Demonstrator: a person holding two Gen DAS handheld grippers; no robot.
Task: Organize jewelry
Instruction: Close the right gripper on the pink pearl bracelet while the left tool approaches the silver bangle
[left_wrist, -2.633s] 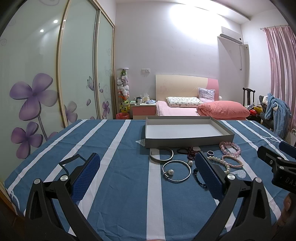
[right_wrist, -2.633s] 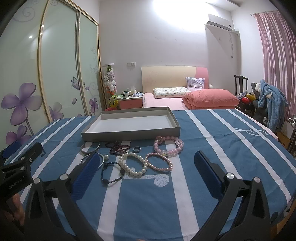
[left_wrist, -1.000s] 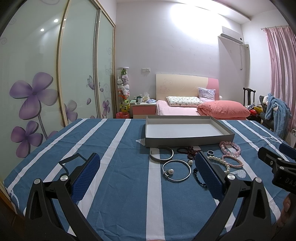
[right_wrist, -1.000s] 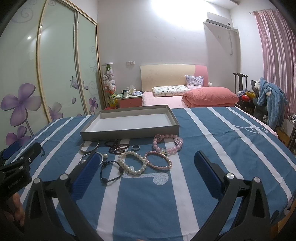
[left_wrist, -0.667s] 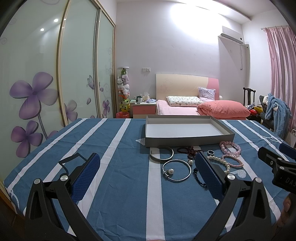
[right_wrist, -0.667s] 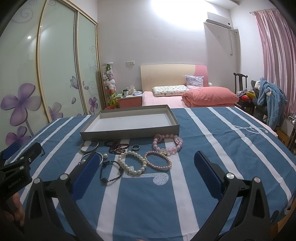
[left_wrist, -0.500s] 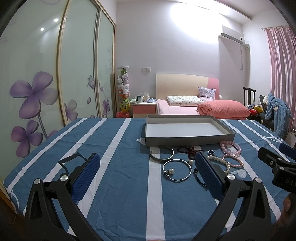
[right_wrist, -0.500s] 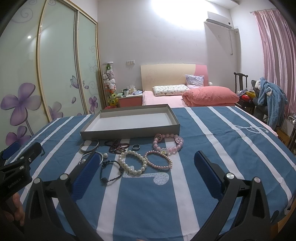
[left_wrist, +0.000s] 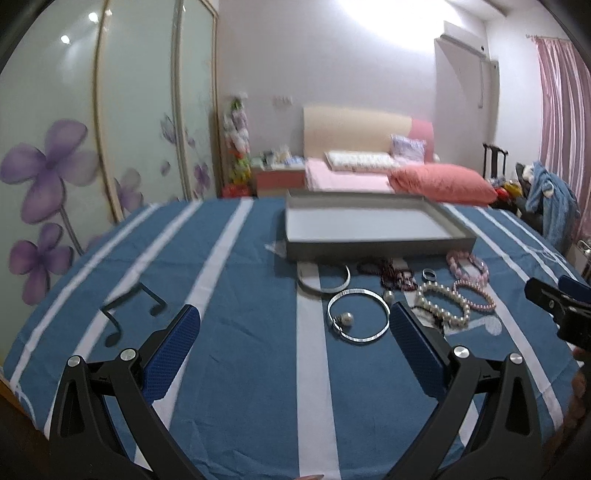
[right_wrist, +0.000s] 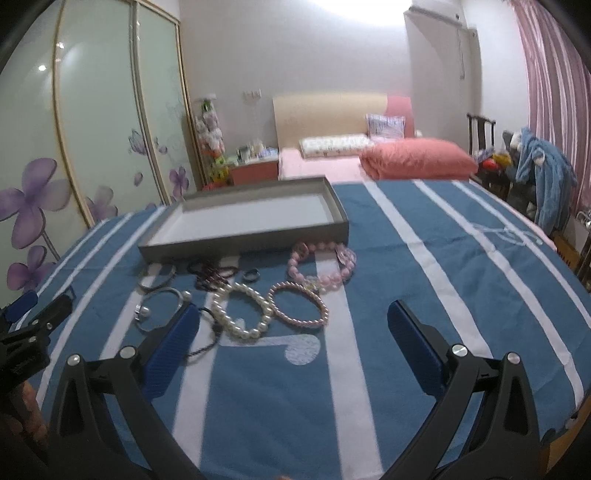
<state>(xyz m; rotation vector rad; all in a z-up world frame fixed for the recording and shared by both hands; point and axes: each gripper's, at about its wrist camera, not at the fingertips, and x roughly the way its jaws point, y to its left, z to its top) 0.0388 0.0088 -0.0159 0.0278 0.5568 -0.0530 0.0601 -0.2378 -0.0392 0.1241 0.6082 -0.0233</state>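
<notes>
Jewelry (right_wrist: 258, 291) lies loose just in front of the grey tray (right_wrist: 243, 236).
Your left gripper (left_wrist: 295, 332) and right gripper (right_wrist: 293, 334) both hover spread apart, holding nothing.

We see our left gripper (left_wrist: 293, 332) spread wide above the blue striped cloth (left_wrist: 240, 288); a silver bangle (left_wrist: 358, 315) lies just ahead; pearl bracelet (left_wrist: 443, 304) and pink beads (left_wrist: 474, 293) sit near the grey tray (left_wrist: 373, 247); the right gripper (left_wrist: 561, 306) shows at the edge.
</notes>
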